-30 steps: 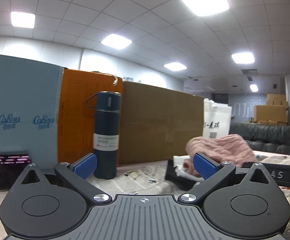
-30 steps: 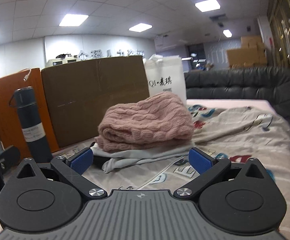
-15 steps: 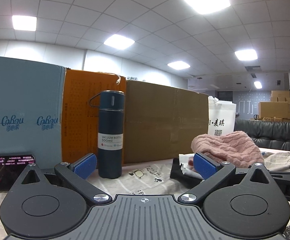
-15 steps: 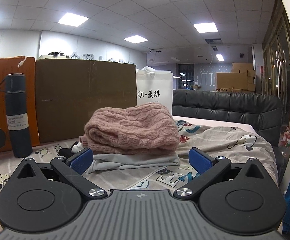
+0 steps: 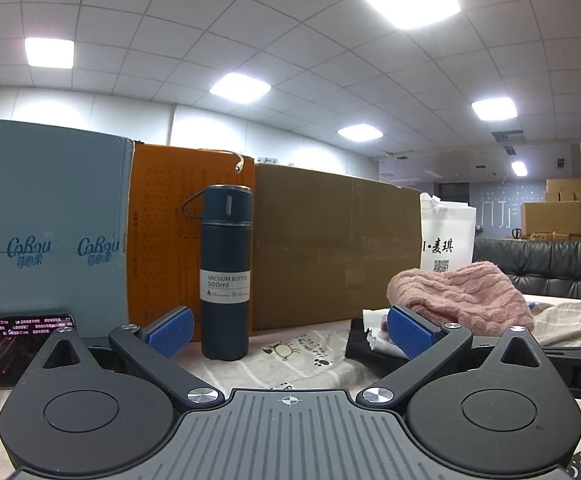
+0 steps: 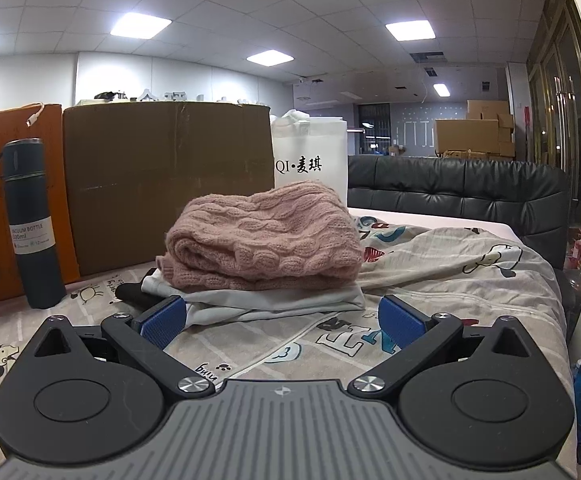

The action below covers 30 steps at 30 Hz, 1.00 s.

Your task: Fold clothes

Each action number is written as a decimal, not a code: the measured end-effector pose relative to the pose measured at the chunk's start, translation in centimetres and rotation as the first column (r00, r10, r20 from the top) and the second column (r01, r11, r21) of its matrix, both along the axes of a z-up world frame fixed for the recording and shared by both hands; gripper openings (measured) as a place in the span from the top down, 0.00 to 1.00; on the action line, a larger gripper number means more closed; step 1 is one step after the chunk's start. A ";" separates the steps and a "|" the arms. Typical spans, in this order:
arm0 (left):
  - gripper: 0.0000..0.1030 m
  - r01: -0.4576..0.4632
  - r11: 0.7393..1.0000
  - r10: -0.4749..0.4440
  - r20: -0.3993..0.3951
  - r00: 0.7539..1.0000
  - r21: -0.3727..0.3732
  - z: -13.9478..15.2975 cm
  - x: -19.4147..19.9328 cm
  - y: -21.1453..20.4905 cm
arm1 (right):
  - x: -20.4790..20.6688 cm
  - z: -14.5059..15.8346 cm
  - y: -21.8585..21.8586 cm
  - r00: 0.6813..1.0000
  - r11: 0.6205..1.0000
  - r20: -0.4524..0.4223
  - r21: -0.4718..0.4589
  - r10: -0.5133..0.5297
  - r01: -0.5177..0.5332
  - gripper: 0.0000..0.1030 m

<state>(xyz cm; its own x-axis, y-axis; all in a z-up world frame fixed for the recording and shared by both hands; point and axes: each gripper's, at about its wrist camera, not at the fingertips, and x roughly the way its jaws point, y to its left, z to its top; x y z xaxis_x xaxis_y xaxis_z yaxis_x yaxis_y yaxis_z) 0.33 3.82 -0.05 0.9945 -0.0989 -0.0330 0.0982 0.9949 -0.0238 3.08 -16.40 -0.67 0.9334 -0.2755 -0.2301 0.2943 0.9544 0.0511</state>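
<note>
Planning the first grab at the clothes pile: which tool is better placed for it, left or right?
Right, probably. The right tool is open and faces the pink sweater pile squarely. The left tool, also open, faces the vacuum bottle, with the pile off to its right.

Two grippers are in view: the left gripper [image 5: 288,326] and the right gripper [image 6: 282,318], each with two blue pads set wide apart and nothing between them. The clothing stack holds three folded garments: one pink knitted sweater [image 6: 264,236] on top, one white garment [image 6: 274,300] beneath it, and one black garment [image 6: 134,294] at the bottom. One vacuum bottle [image 5: 226,272] stands upright. Three large boxes stand in a row: one blue box [image 5: 46,236], one orange box [image 5: 166,248], one brown box [image 5: 334,248]. One white bag [image 6: 310,160] stands beside one black sofa [image 6: 458,188]. One printed sheet [image 6: 430,280] covers the surface. One phone [image 5: 14,344] lies at left.
</note>
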 end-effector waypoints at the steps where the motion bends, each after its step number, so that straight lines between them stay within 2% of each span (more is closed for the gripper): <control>1: 0.00 0.001 1.000 -0.001 -0.002 1.000 0.000 0.0 0.0 0.0 | 0.0 0.0 0.0 1.000 1.000 -0.002 0.001 0.001 -0.001 0.00; 30: 0.00 -0.007 1.000 0.007 -0.010 1.000 -0.007 -0.1 0.1 0.1 | 0.2 -0.1 -0.1 1.000 1.000 -0.009 0.011 0.013 -0.013 0.00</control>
<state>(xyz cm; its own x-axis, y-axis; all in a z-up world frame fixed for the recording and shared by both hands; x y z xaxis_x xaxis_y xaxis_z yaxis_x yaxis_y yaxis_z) 0.45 3.92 -0.19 0.9949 -0.0920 -0.0420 0.0907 0.9954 -0.0320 3.30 -16.50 -0.74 0.9346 -0.2608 -0.2419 0.2825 0.9575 0.0588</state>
